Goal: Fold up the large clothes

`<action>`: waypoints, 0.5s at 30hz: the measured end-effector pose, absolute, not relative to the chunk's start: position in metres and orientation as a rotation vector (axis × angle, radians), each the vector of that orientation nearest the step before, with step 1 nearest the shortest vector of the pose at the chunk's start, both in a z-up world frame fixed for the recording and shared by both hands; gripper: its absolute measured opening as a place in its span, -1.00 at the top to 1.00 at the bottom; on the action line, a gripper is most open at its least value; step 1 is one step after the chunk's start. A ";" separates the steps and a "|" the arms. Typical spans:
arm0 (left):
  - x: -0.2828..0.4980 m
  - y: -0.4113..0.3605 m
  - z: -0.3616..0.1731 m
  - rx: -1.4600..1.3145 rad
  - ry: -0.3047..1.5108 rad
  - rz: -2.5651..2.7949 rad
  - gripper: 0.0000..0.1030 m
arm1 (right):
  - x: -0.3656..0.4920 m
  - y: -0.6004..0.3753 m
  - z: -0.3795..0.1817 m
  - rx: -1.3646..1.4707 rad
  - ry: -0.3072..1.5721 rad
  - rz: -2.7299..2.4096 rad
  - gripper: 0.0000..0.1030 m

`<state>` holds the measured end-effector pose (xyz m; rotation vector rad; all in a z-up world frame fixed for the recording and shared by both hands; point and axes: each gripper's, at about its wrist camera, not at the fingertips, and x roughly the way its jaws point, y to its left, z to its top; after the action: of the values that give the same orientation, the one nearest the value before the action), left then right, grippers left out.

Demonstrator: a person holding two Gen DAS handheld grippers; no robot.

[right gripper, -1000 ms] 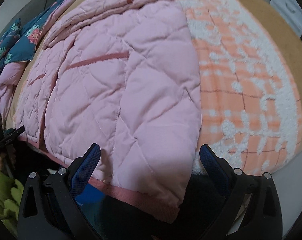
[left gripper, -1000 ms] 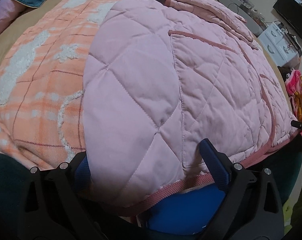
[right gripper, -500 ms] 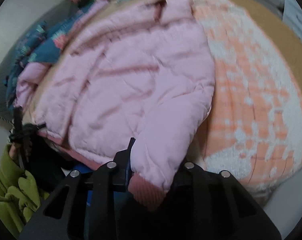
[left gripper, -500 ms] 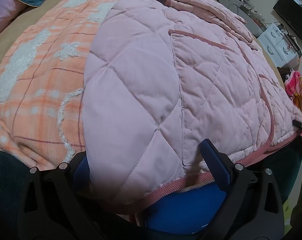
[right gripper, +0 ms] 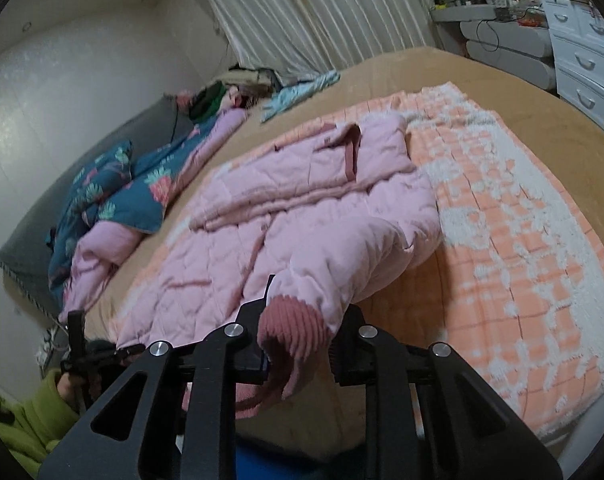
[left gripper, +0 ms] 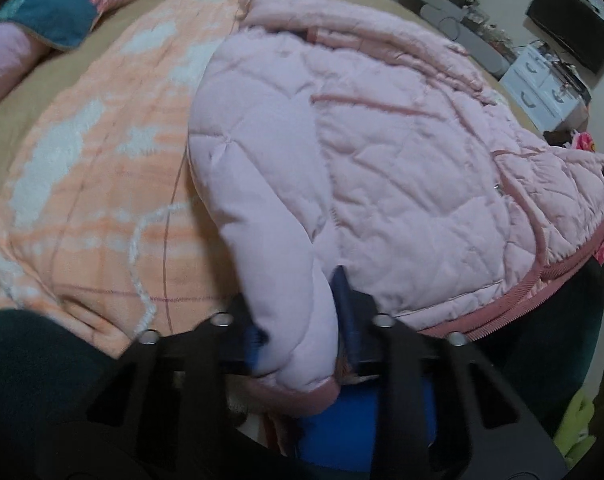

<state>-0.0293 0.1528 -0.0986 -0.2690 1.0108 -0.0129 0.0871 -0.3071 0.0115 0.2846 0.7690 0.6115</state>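
A pink quilted jacket (left gripper: 402,152) lies front-up on an orange and white blanket (left gripper: 94,184) on the bed. It also shows in the right wrist view (right gripper: 302,220). My left gripper (left gripper: 302,332) is shut on the jacket's sleeve near its cuff, at the near edge of the bed. My right gripper (right gripper: 298,340) is shut on the other sleeve at its ribbed darker-pink cuff (right gripper: 294,332) and holds it lifted above the bed. The jacket's collar (right gripper: 350,148) points to the far side.
A teal floral quilt (right gripper: 114,184) with pink lining lies bunched at the head of the bed. A white drawer unit (right gripper: 582,52) and a grey shelf stand past the far right side. White curtains (right gripper: 322,12) hang behind. A blue object (left gripper: 366,432) sits below my left gripper.
My left gripper has shut on a sleeve and drawn back. My right gripper, shut on the cuff half a second ago, has lifted it higher and the view has tilted up.
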 end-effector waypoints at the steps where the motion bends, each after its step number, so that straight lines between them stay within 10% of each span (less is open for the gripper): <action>1: -0.030 0.151 -0.093 -0.252 0.993 -0.014 0.73 | 0.089 -0.307 0.013 0.290 0.762 0.612 0.62; 15: -0.004 0.152 -0.022 -0.231 0.799 -0.039 0.83 | 0.102 -0.308 0.031 0.325 0.692 0.591 0.65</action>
<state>-0.0041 0.1524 -0.0219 -0.2307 0.7992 -0.0388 0.1018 -0.3077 0.0307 0.3253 0.6921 0.5907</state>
